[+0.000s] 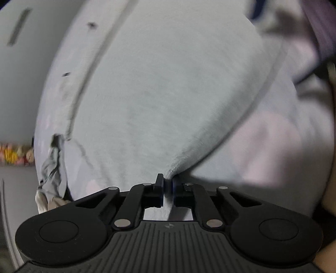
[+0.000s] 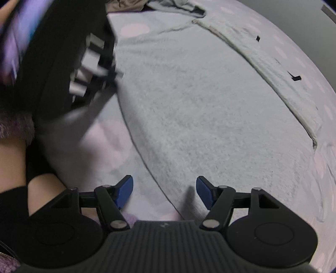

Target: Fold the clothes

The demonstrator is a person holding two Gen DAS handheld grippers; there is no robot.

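Observation:
A pale grey-green garment [image 1: 159, 88] lies spread flat on a lilac sheet with pink dots [image 1: 273, 134]. My left gripper [image 1: 167, 180] is shut on a corner of the garment, and the cloth runs between its jaws. In the right wrist view the same garment [image 2: 205, 109] fills the middle, with a folded band [image 2: 279, 79] along its far right side. My right gripper [image 2: 164, 190] is open and empty, low over the garment's near edge. The left gripper [image 2: 92, 61] shows blurred at the upper left of that view.
A crumpled grey cloth [image 1: 52, 168] lies at the sheet's left edge, and also shows in the right wrist view [image 2: 178, 6] at the top. The person's arm in a purple fuzzy sleeve [image 2: 14, 130] is at left. Colourful items [image 1: 14, 155] sit far left.

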